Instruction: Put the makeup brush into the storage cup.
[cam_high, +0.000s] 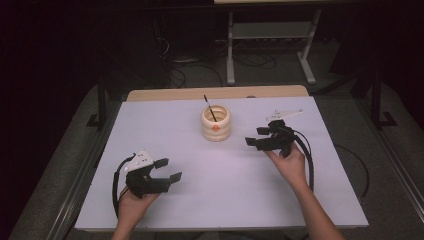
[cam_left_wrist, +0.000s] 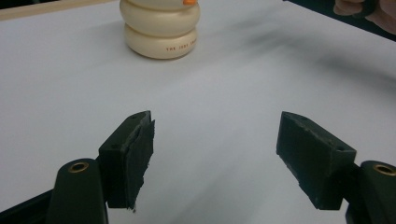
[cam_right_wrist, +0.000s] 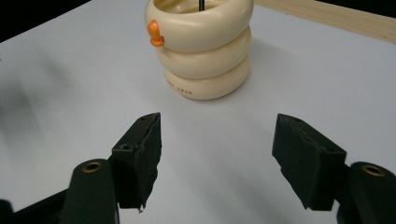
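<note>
A cream ribbed holder (cam_high: 216, 123) made of three stacked rings, with a small orange knob on its side, stands upright in the middle of the white table (cam_high: 220, 200). A thin black stick (cam_high: 209, 107) leans inside it. My left gripper (cam_high: 169, 170) is open at the front left, well short of the holder (cam_left_wrist: 160, 28). My right gripper (cam_high: 256, 136) is open to the right of the holder (cam_right_wrist: 203, 46), its jaws pointing at it with a gap between. Neither gripper has anything between its jaws.
A small white bracket-like piece (cam_high: 283, 115) lies on the table behind my right gripper. A wooden strip (cam_high: 215, 93) runs along the table's far edge. Behind the table stand a grey metal frame (cam_high: 270, 45) and cables on the floor.
</note>
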